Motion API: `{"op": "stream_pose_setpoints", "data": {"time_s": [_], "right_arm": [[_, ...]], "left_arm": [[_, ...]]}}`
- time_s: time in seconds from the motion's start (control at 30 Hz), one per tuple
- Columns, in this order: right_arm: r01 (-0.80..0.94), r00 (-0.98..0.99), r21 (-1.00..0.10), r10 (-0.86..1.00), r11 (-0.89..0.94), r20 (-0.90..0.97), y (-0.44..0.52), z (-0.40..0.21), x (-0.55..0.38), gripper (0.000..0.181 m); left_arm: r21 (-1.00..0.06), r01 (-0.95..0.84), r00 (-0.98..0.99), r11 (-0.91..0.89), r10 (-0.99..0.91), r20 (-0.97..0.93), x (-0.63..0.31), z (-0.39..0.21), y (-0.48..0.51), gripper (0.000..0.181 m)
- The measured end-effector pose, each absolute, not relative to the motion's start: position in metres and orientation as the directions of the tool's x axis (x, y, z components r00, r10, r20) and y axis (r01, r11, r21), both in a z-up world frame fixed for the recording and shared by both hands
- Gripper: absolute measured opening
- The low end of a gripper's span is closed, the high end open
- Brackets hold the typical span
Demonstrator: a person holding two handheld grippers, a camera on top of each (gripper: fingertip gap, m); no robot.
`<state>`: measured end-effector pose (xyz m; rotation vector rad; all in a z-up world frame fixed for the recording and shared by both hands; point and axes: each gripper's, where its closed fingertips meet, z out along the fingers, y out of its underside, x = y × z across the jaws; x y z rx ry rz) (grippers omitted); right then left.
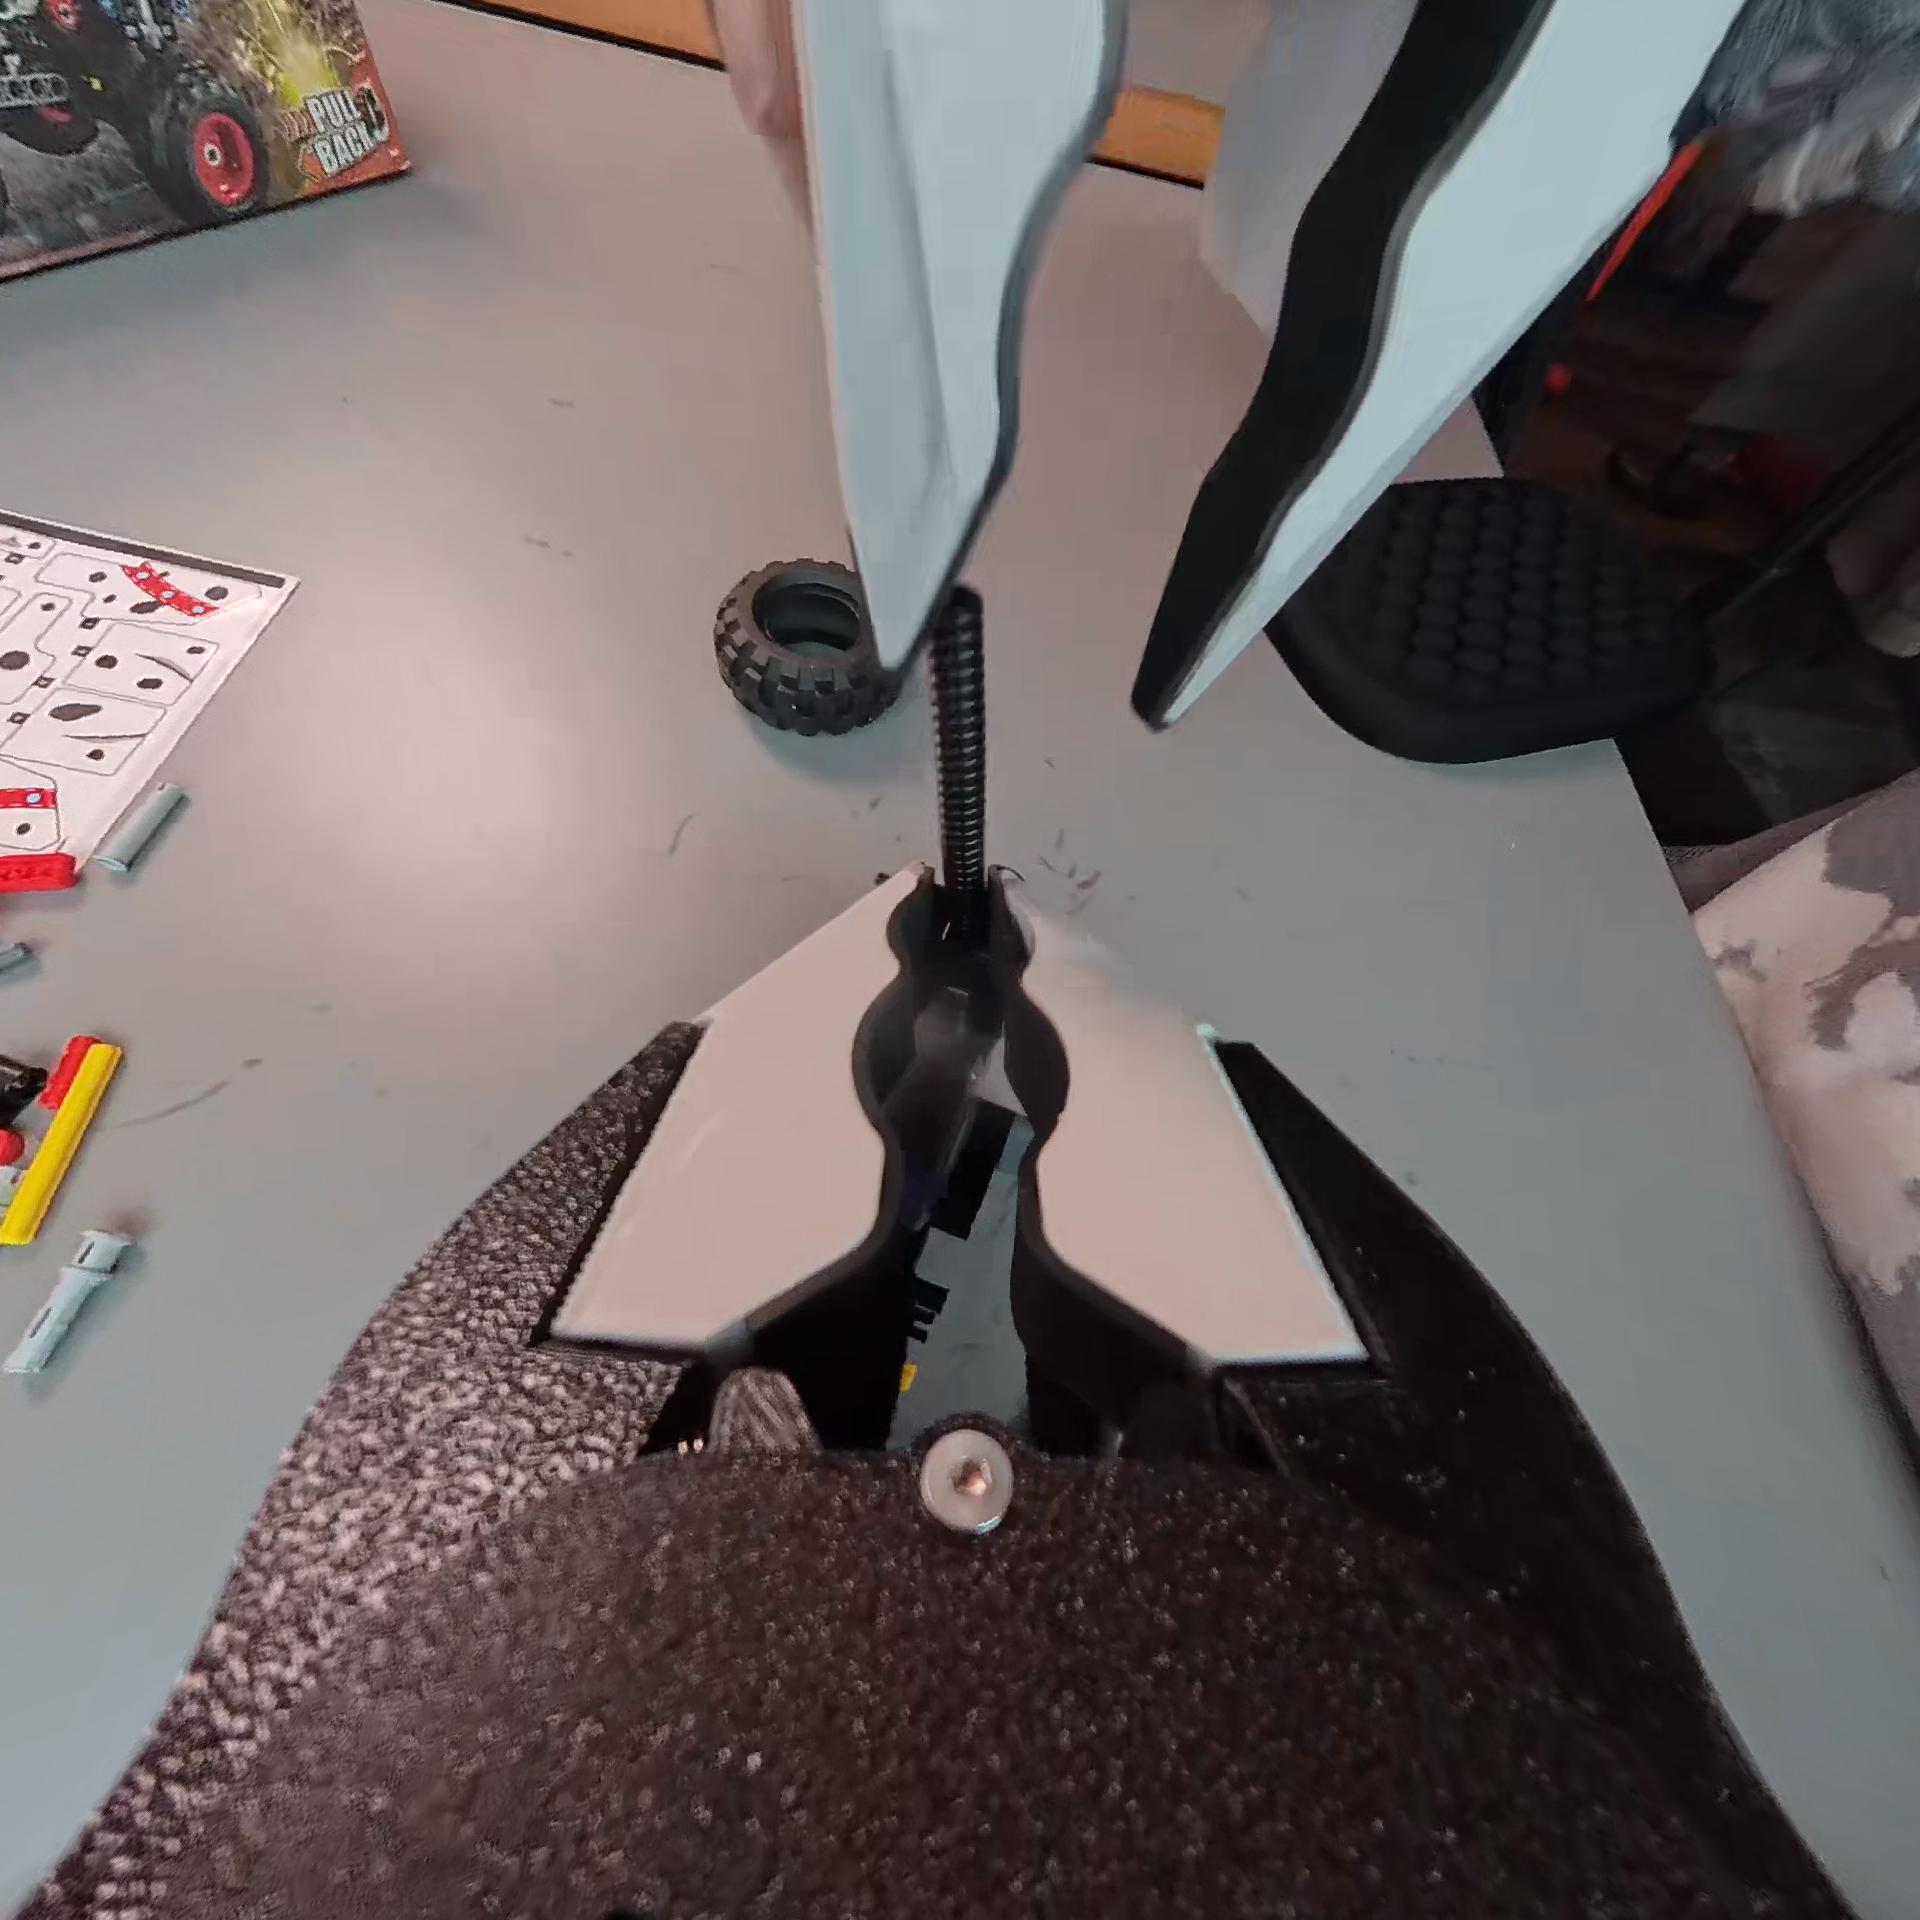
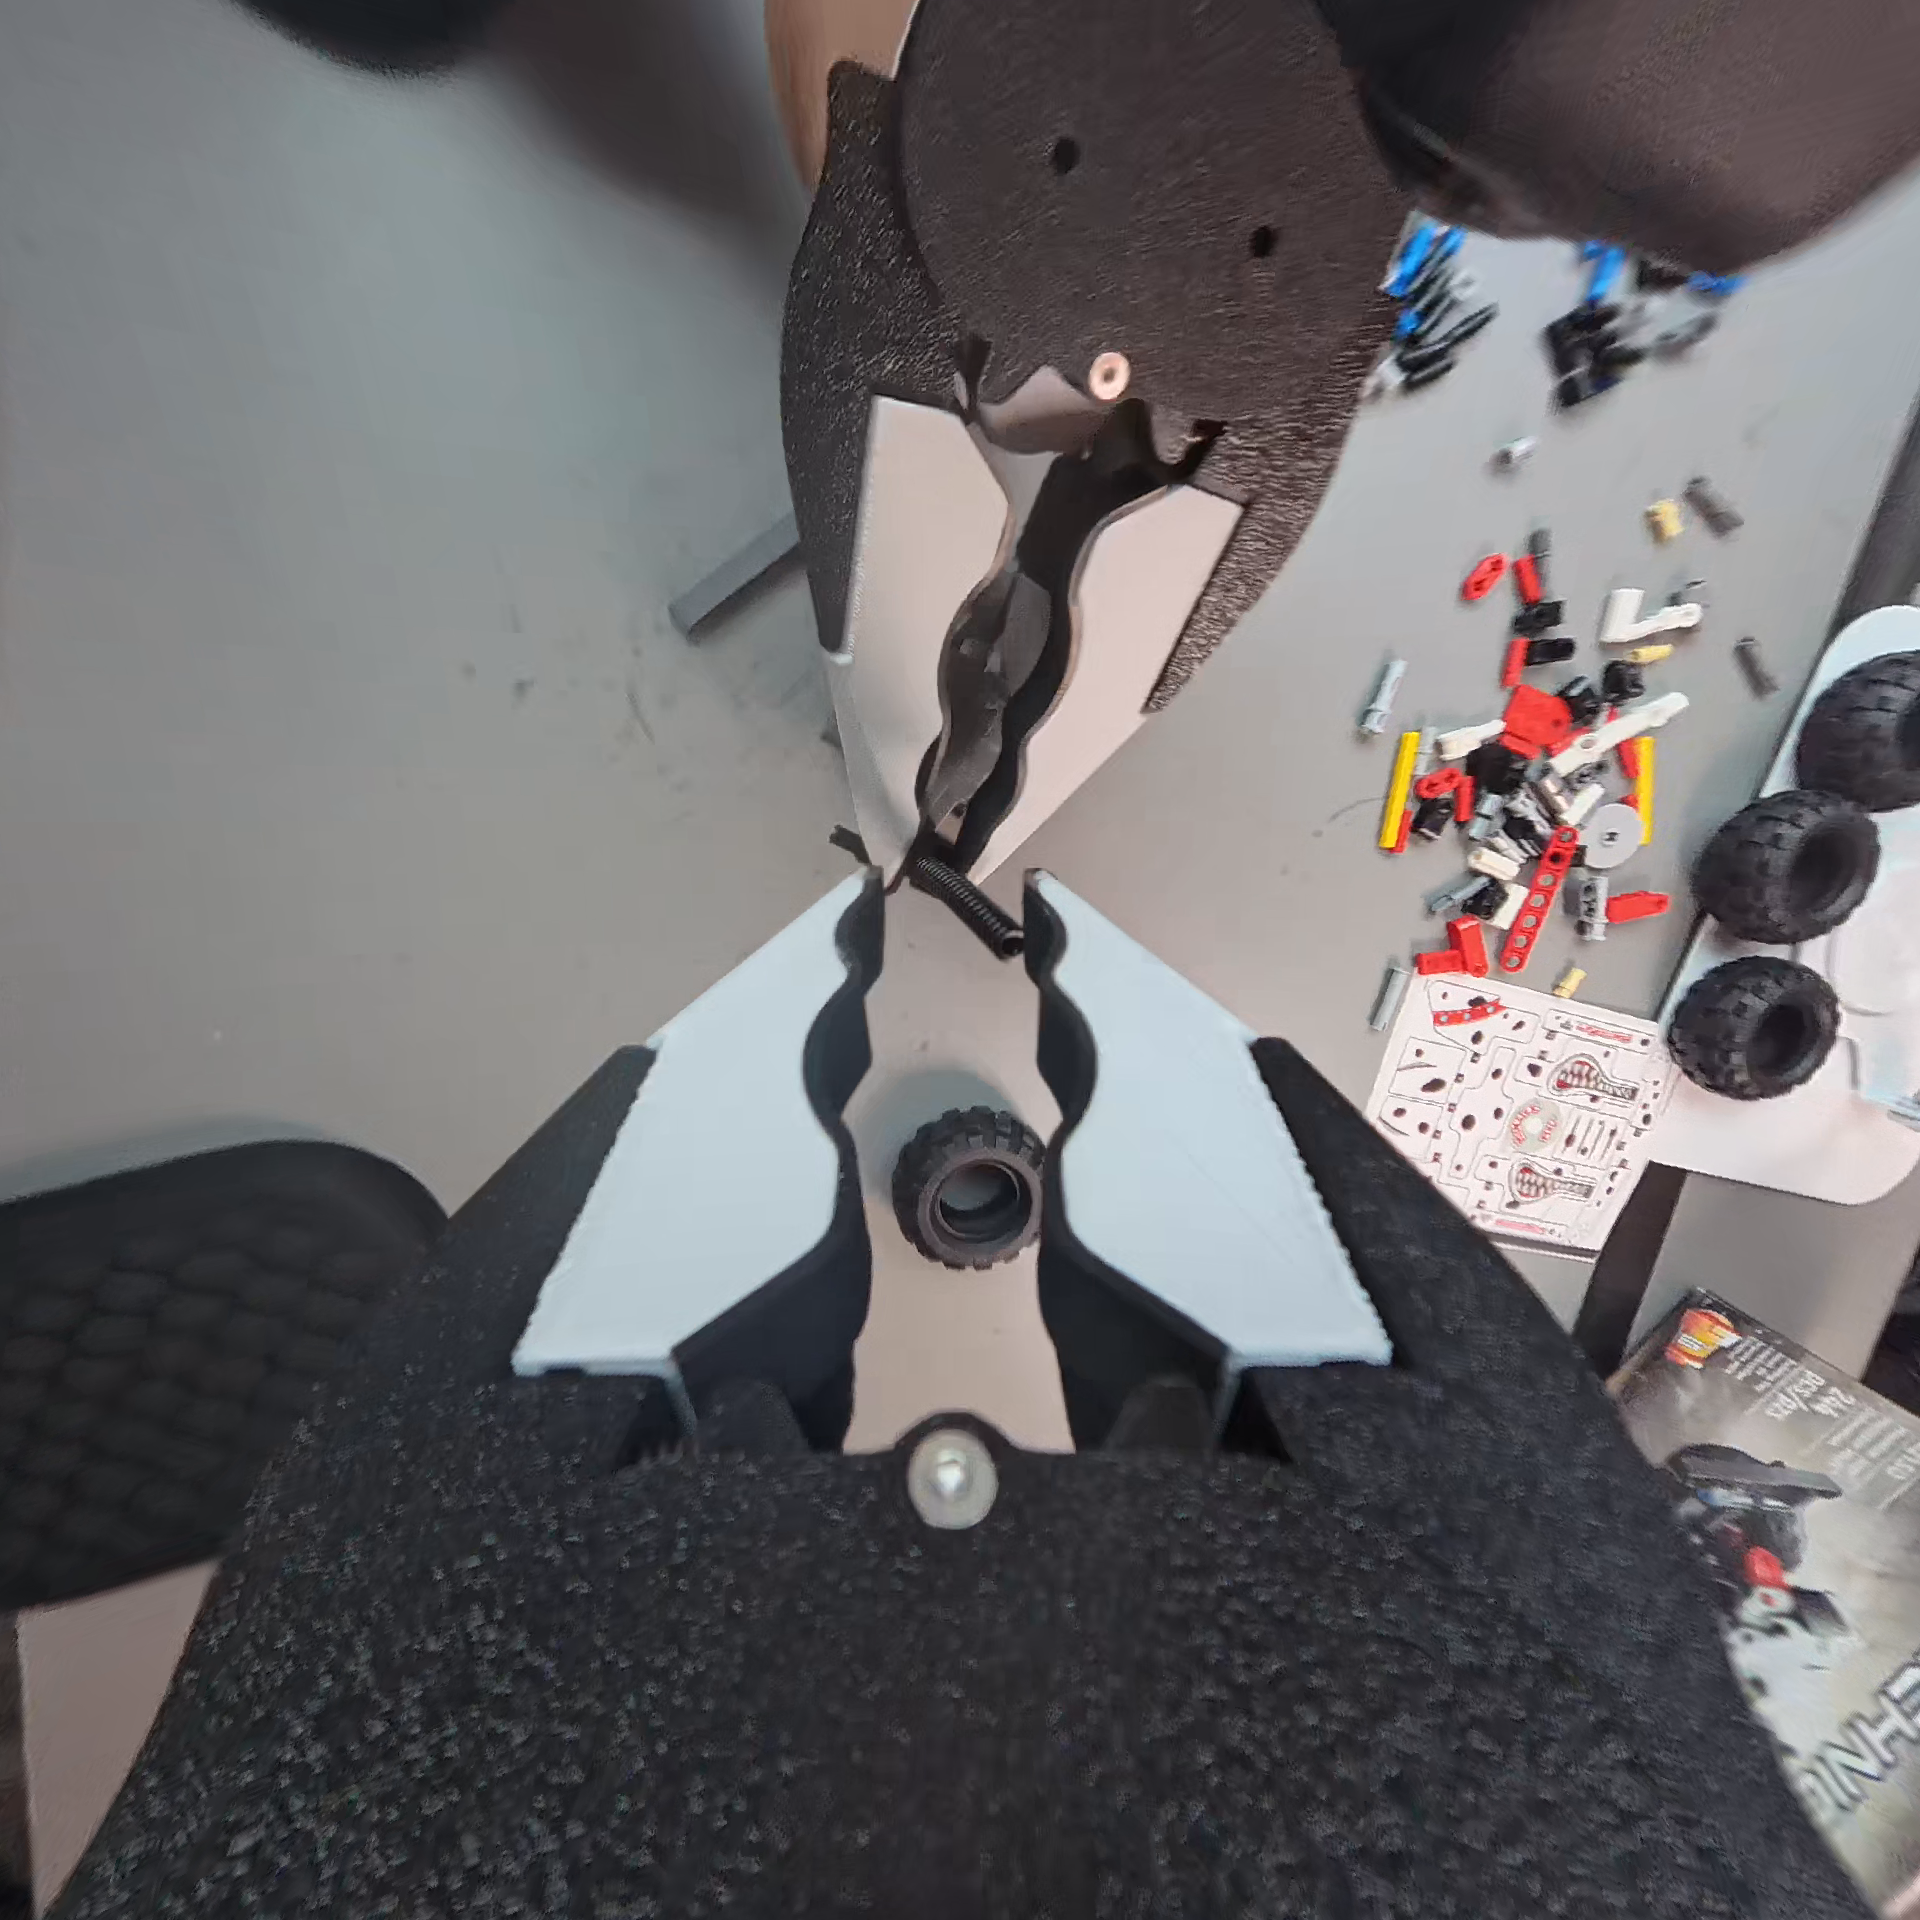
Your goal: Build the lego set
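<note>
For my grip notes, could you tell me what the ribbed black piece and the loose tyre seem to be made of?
Ribbed black piece: probably flexible plastic hose, matte with close ridges, though it could be a coiled spring. Loose tyre: seemingly soft rubber, dull black, knobbly tread.

Grey table [image 1: 520, 436], tyre [image 1: 800, 660], seemingly sticker sheet [image 1: 104, 665]

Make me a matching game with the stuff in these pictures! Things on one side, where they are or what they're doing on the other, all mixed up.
Things:
1. black spring
2. lone small tyre
3. left tongs
4. right tongs

Places or states:
A. open, fingers spread either side of the spring's free end
B. lying on the grey table, not held
C. shut on one end of the spring
D. sticking out from the left tongs toward the right tongs

Pairs: 1-D, 2-B, 3-C, 4-A
</note>
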<state>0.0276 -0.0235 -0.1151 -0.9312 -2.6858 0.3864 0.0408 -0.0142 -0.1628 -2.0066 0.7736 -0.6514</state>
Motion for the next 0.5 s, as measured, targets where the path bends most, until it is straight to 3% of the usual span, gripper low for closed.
{"op": "stream_pose_setpoints", "data": {"time_s": [0.03, 0.13, 0.33, 0.5], "right_arm": [[0.561, -0.723, -0.42, 0.669, 0.714, 0.172, -0.022, -0.106, 0.026, 0.031], [0.548, -0.616, -0.629, 0.775, 0.551, 0.142, -0.012, -0.1, 0.03, 0.043], [0.599, -0.484, -0.687, 0.869, 0.412, 0.099, -0.01, -0.189, 0.029, 0.057], [0.586, -0.407, -0.755, 0.912, 0.295, 0.041, -0.034, -0.208, -0.007, 0.075]], "left_arm": [[-0.864, -0.25, 0.673, -0.438, -0.72, 0.17, 0.038, -0.161, -0.015, 0.006], [-0.868, -0.23, 0.688, -0.44, -0.704, 0.175, 0.029, -0.163, -0.017, 0.007], [-0.874, -0.163, 0.678, -0.457, -0.696, 0.237, 0.024, -0.162, -0.019, 0.007], [-0.872, -0.141, 0.681, -0.469, -0.685, 0.258, 0.019, -0.162, -0.019, 0.007]]}}
